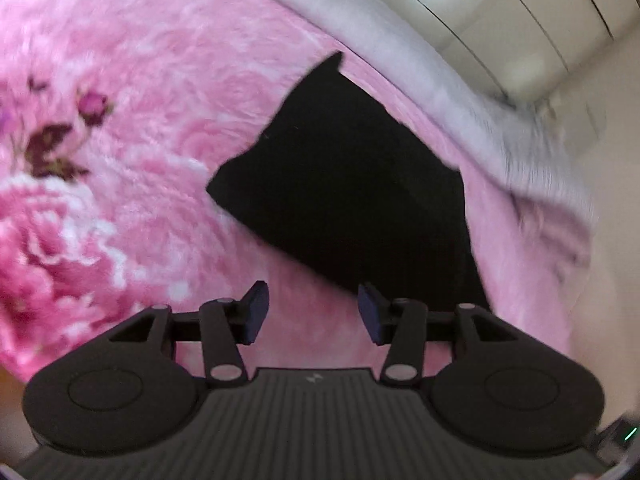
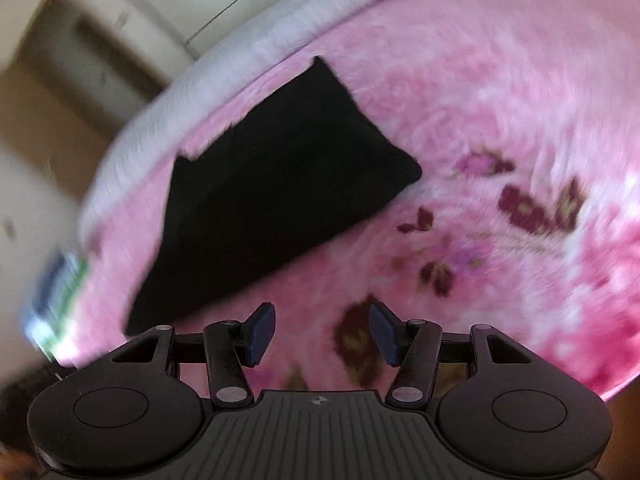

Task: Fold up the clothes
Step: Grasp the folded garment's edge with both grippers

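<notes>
Left gripper (image 1: 312, 312) and right gripper (image 2: 322, 334) hover jaws apart, empty, above folded black garment (image 1: 344, 200).

Under me spreads a fluffy pink blanket (image 1: 168, 52), printed with large roses in deeper pink and white and with small dark maroon buds and leaves (image 2: 536, 208). Along its far edge runs a pale, whitish furry border (image 1: 400, 60), curving with the lens. Beyond that border I see cream-coloured furniture (image 1: 500, 12) with thin dark seams between its panels, and beside it a beige surface, too blurred to name. At the left rim of my right-hand view sits a smeared blue, green and white object (image 2: 60, 296); I cannot tell what it is.
</notes>
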The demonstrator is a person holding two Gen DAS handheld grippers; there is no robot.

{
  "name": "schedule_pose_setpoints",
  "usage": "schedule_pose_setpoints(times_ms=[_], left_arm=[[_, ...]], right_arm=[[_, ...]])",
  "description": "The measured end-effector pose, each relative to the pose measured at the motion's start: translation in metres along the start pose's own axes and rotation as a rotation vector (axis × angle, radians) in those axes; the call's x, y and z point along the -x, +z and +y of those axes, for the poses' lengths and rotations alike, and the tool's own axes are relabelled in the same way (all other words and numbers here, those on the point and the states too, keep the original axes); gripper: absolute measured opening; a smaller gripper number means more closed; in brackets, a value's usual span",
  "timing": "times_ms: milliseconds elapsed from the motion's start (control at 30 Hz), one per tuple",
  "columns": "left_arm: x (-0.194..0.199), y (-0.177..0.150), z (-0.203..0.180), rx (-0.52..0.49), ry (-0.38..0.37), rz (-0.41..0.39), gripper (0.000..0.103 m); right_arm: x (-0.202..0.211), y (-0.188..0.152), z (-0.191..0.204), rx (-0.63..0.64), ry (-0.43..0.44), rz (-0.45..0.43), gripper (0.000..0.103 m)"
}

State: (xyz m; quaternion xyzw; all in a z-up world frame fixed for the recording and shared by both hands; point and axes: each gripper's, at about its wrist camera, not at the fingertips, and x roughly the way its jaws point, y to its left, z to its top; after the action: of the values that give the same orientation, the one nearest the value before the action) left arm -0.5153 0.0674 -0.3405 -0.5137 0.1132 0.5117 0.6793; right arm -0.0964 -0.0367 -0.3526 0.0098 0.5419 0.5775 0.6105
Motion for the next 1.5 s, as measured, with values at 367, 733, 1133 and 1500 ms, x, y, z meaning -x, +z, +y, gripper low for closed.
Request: schedule_pose_setpoints(times_ms=[367,733,1133,1500], left_arm=[[-0.073,0.04,0.053,0.309,-0.027,-0.036,0.044],[-0.089,0.048,0.061,0.21,-0.076,-0.081,0.014],[0.031,-0.016,0.082,0.053,-0.044,-0.073,0.0],[0.056,0.005,0.068,-0.255,-0.037,-0.02,0.039]], right_arm=[[-0.054,0.05,-0.05,-0.342,0.054,-0.046,0.056],[-0.071,0.063,-0.063,-0.321,0.071,-0.093,0.009],[0.024,0.006,-0.074,-0.289,0.061,-0.038,0.006],[0.095,-0.018,-0.081,-0.027,-0.043,-0.078,0.009]])
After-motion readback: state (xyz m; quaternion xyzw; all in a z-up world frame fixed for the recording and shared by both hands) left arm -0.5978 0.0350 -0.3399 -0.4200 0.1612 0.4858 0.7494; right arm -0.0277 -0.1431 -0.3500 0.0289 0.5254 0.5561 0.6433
